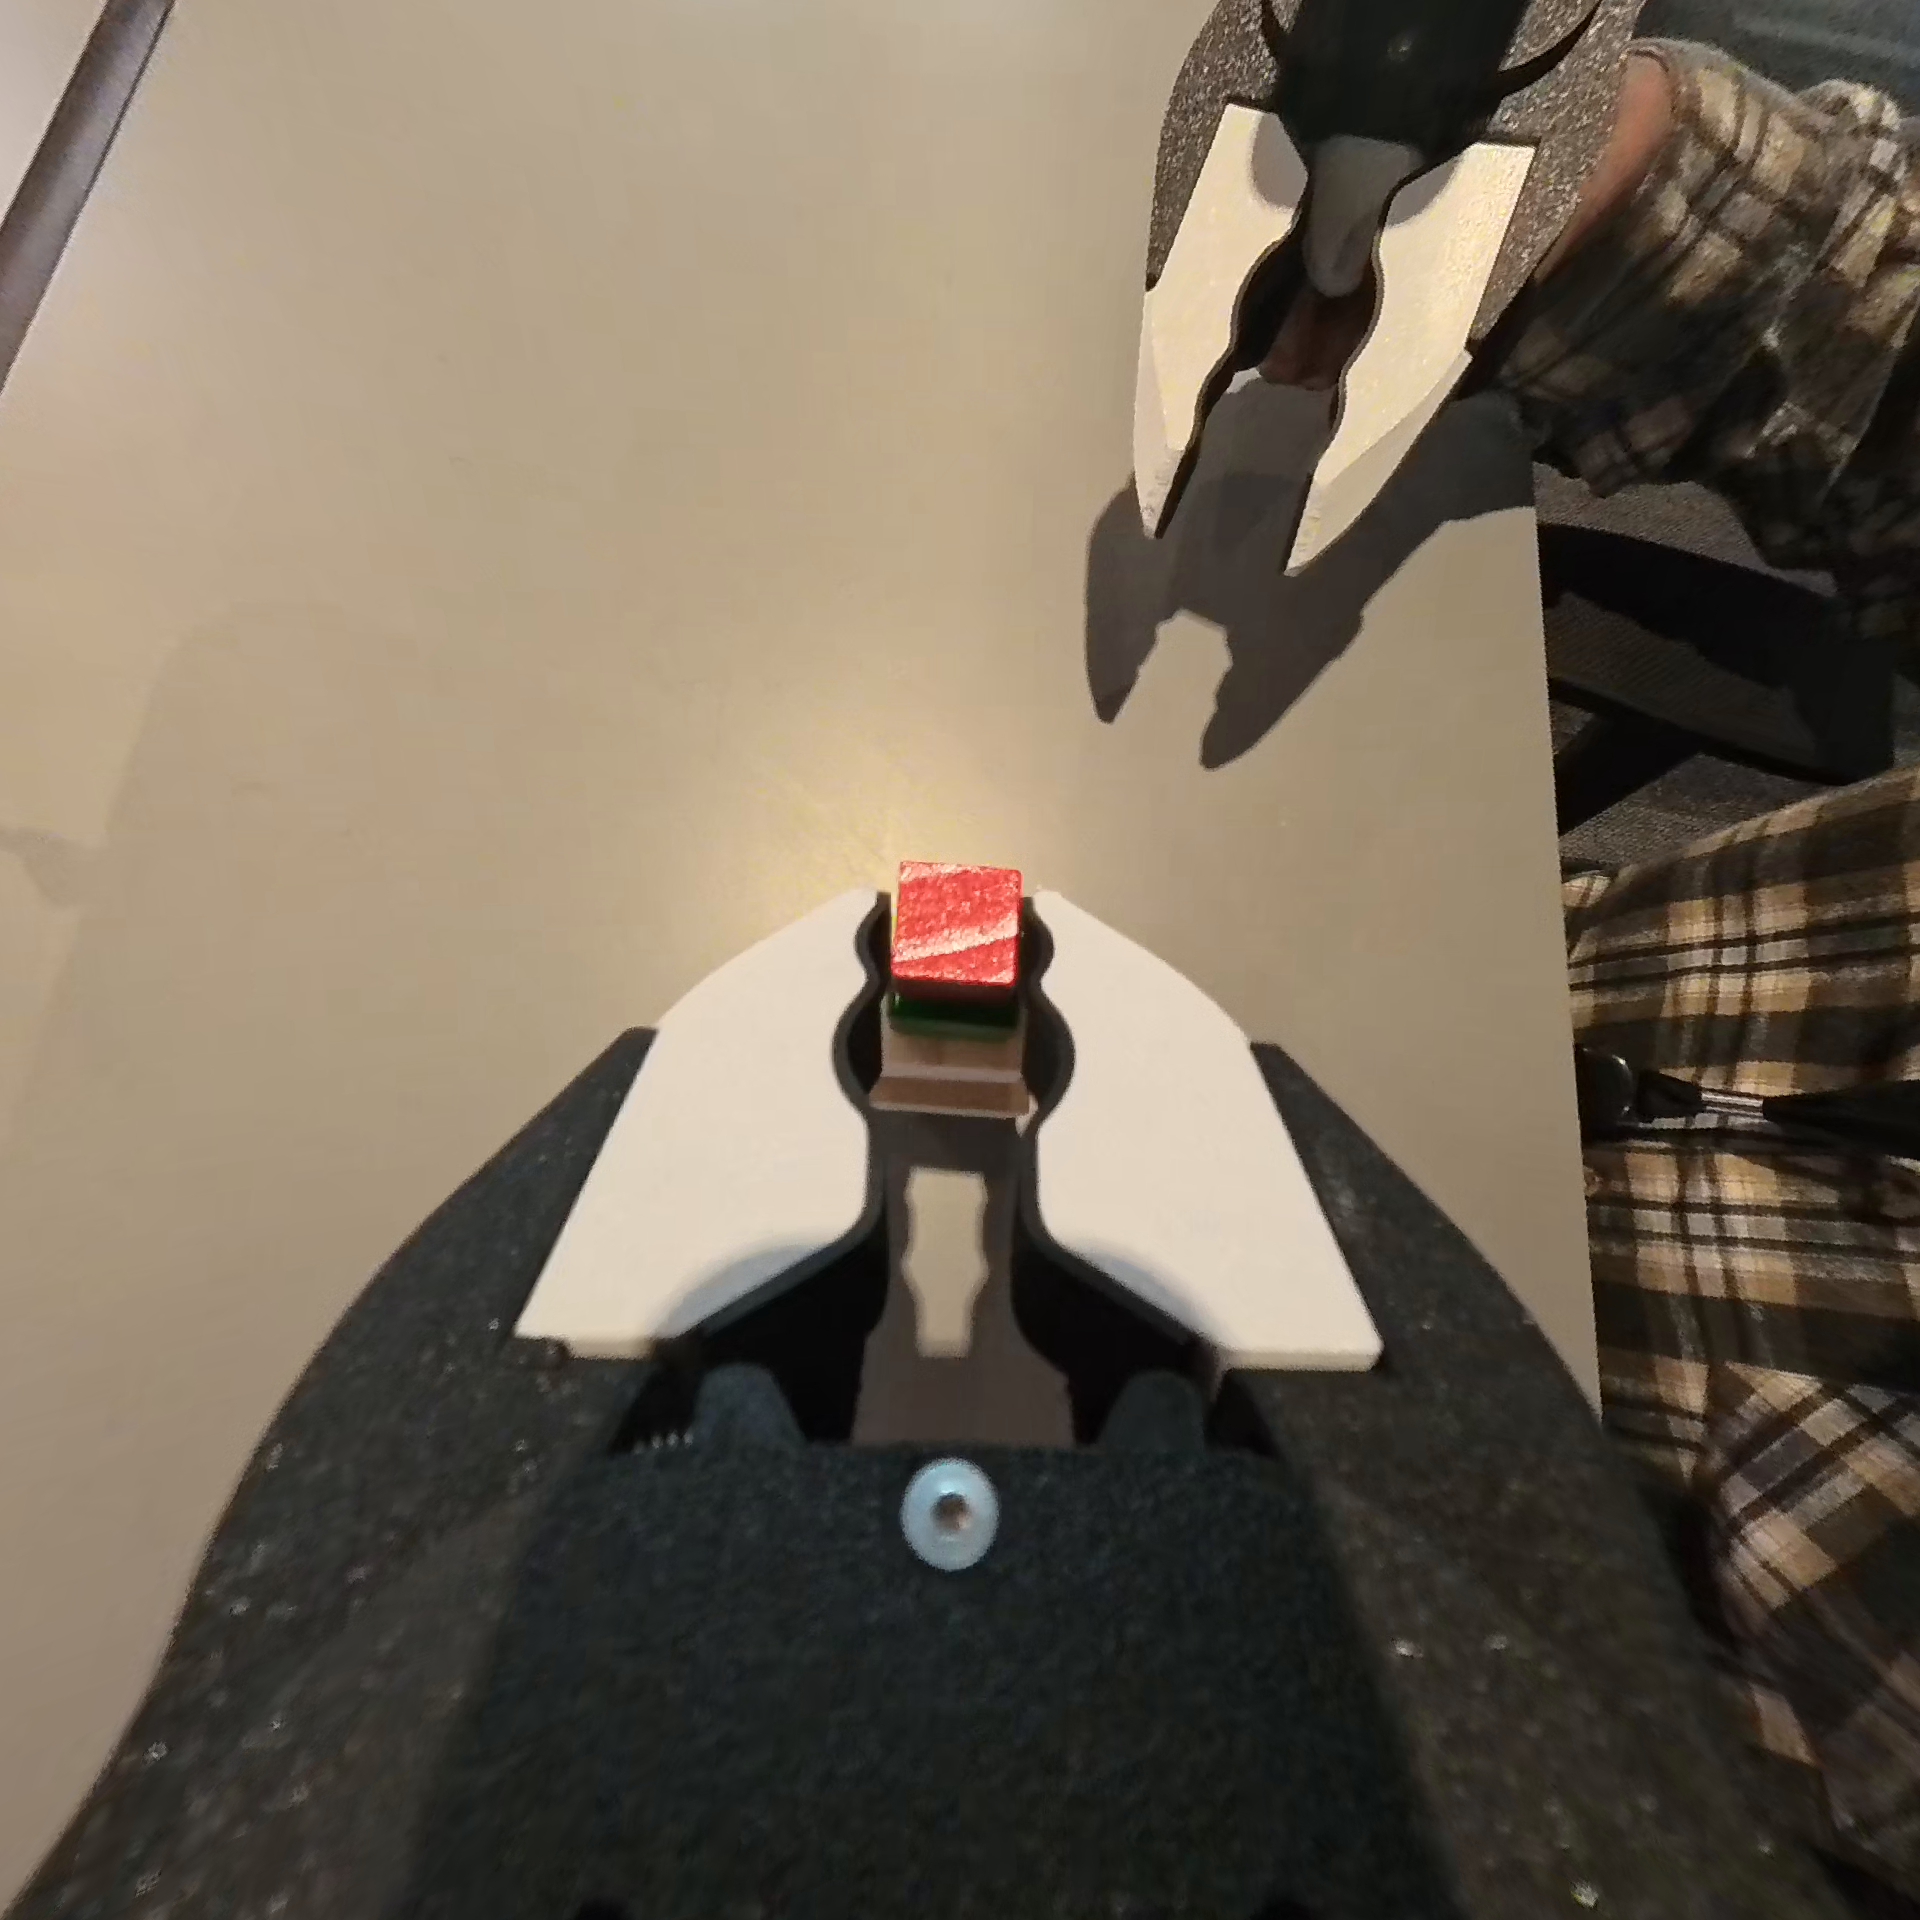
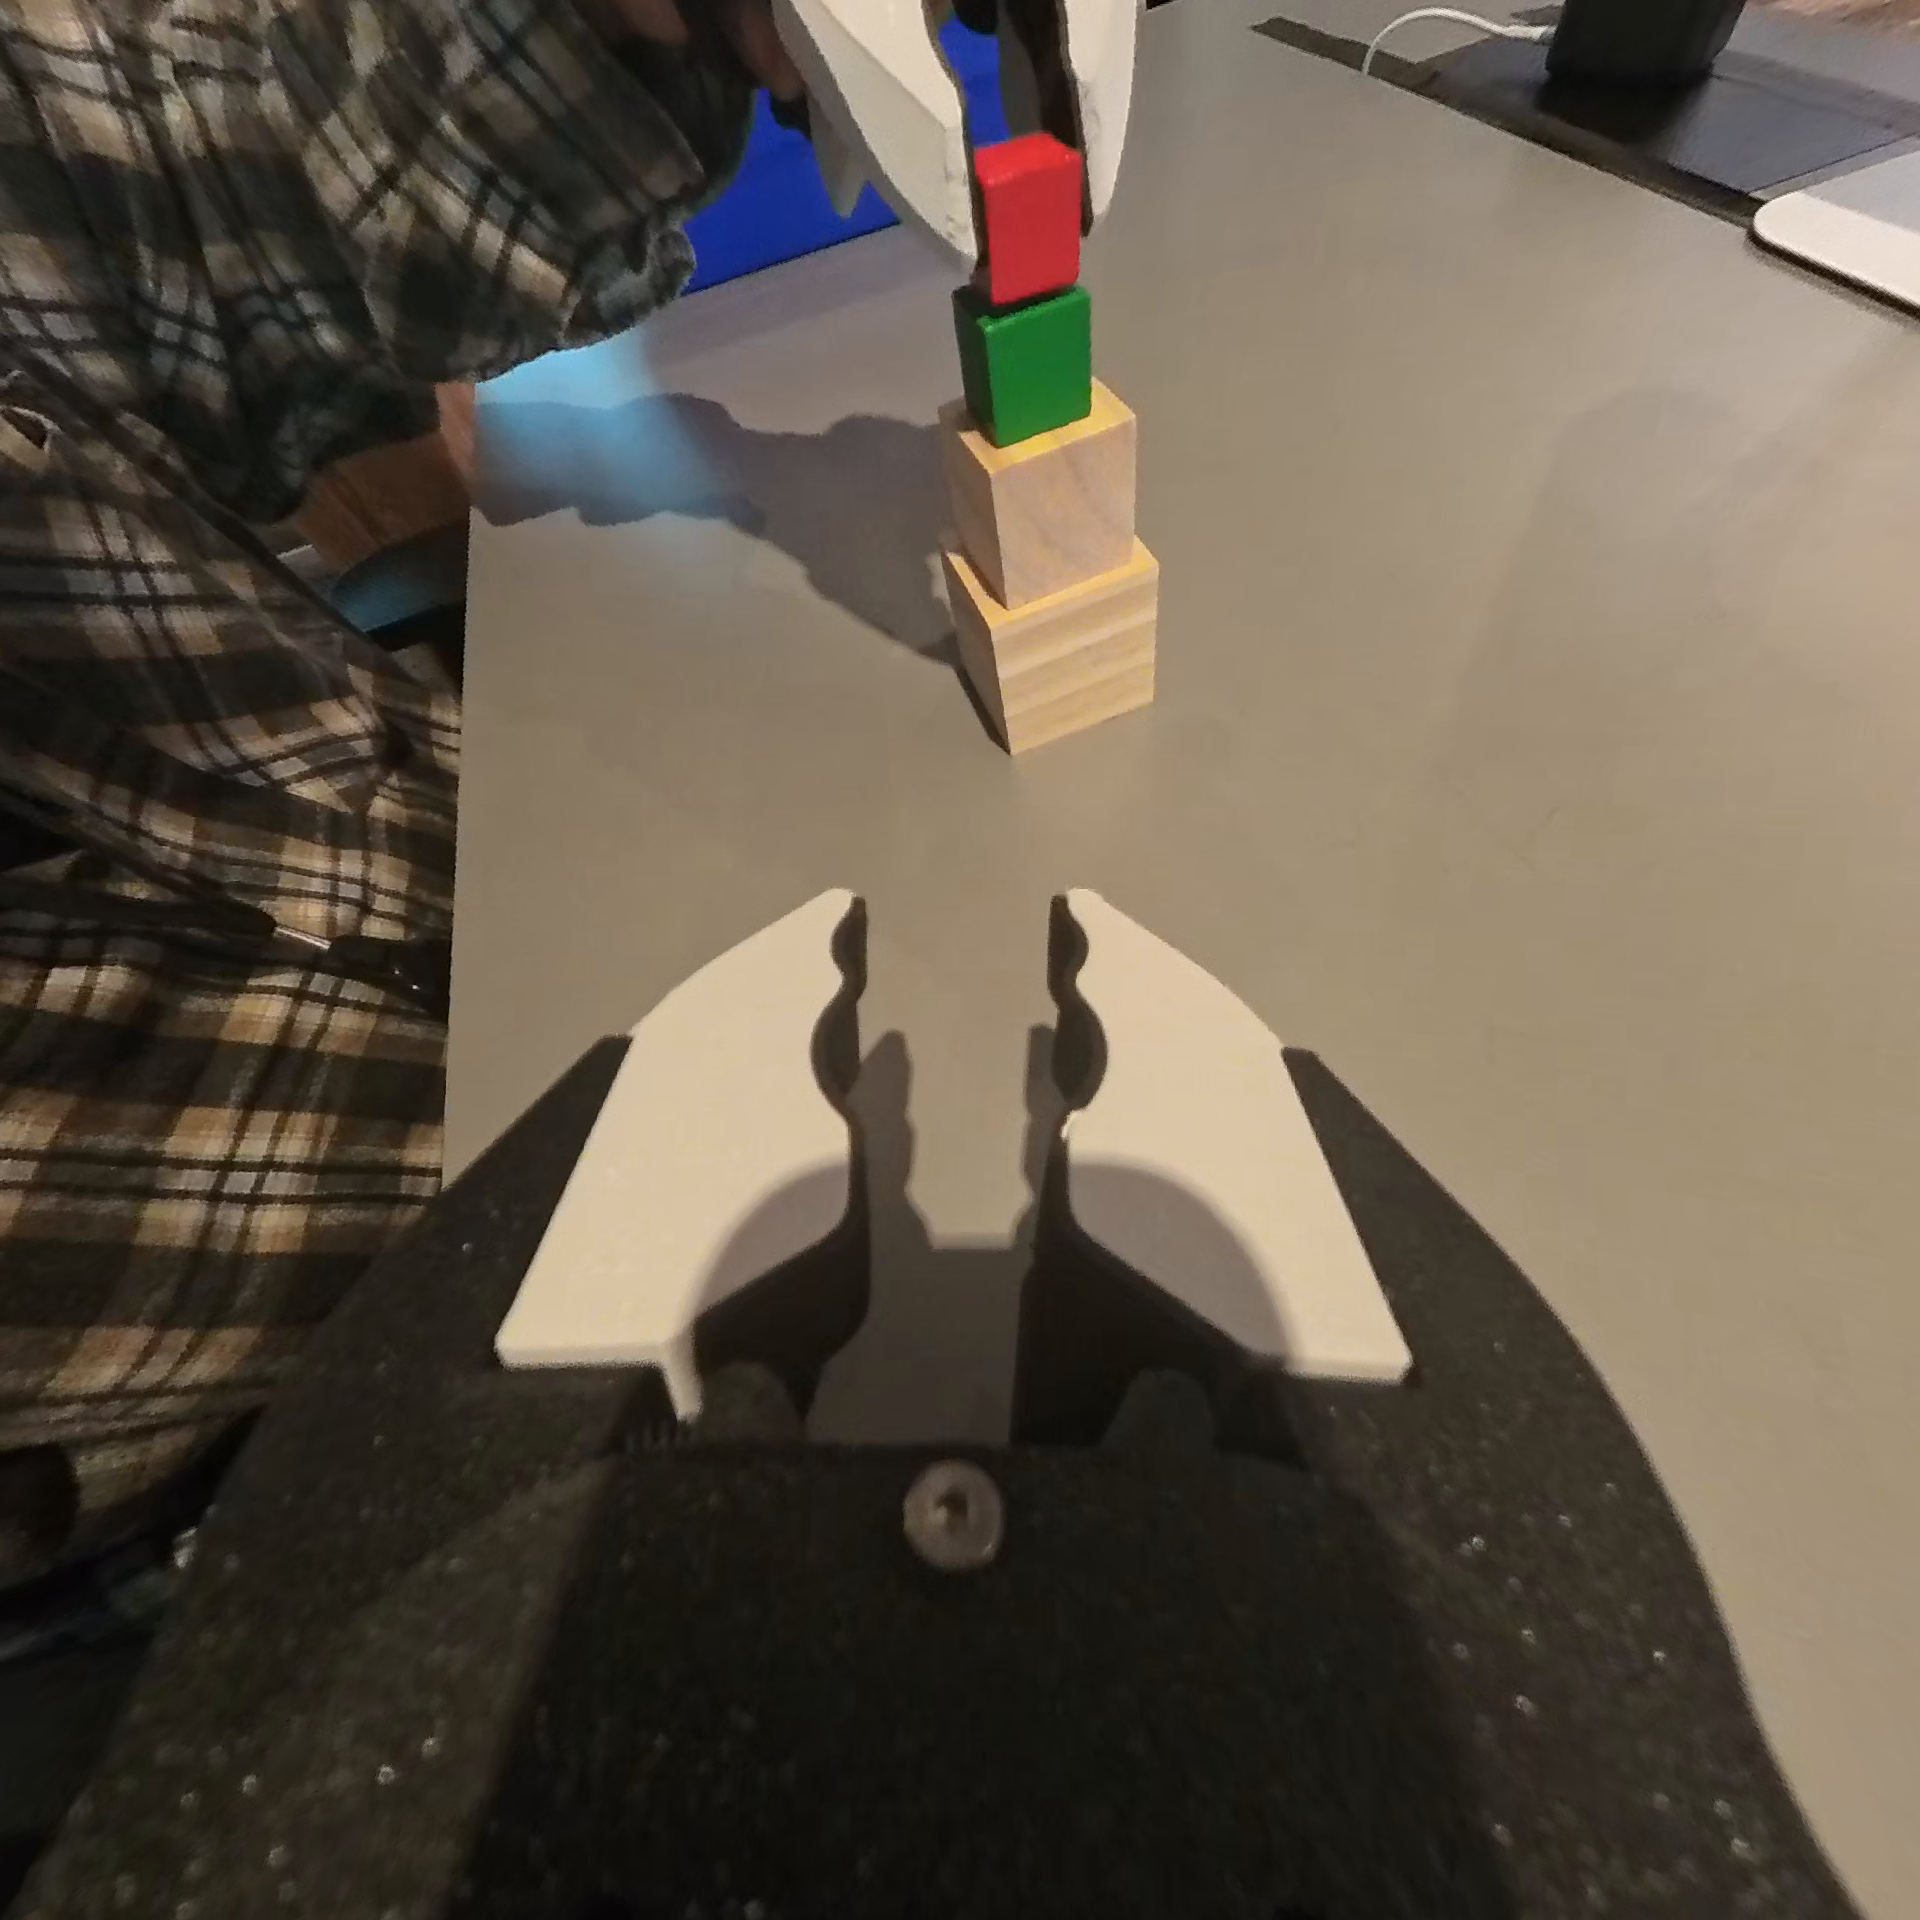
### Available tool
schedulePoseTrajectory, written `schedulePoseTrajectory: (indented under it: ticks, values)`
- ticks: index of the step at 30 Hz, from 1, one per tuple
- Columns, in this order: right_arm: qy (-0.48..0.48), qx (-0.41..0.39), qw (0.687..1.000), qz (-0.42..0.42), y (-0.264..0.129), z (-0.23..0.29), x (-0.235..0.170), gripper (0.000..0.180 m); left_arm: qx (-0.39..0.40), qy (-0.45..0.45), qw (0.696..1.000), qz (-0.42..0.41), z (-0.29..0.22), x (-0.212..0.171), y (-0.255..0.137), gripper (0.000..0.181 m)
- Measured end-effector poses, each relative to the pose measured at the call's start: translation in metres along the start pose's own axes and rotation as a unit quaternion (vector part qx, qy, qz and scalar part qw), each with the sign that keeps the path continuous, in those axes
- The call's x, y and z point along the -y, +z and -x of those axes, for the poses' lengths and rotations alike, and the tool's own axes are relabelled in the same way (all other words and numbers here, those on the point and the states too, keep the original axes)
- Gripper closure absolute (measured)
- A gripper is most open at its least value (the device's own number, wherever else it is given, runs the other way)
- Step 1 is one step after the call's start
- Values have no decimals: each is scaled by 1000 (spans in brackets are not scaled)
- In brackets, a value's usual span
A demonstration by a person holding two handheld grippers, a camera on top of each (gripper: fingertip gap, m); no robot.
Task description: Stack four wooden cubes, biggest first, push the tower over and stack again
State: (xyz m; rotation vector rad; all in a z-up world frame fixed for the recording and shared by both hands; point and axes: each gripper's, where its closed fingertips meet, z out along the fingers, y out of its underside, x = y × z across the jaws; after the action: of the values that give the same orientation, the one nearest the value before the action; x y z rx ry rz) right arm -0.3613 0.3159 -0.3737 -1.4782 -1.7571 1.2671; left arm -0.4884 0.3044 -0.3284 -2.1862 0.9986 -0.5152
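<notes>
Left wrist view: beige table (image 1: 520, 520); left gripper (image 1: 956, 914) pinches red cube (image 1: 956, 923) atop the stack, seen from above; right gripper (image 1: 1226, 540) hangs apart.

Right wrist view: grey table (image 2: 1455, 727); right gripper (image 2: 956, 914) part-open, empty; red cube (image 2: 1029, 218) touching green cube (image 2: 1027, 364) over two plain wooden cubes (image 2: 1049, 561).

Grey tabletop (image 2: 1455, 727) under warm light with hard shadows; black mat (image 2: 1662, 114) and white cable (image 2: 1434, 21) at far edge.
</notes>
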Motion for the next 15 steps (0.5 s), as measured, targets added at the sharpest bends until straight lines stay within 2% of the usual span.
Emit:
schedulePoseTrajectory:
  ticks: [15]
  values:
    - [0, 4, 1000, 4, 3, 0, 0, 146, 5, 16, 1000, -8, 0, 0, 0, 157]
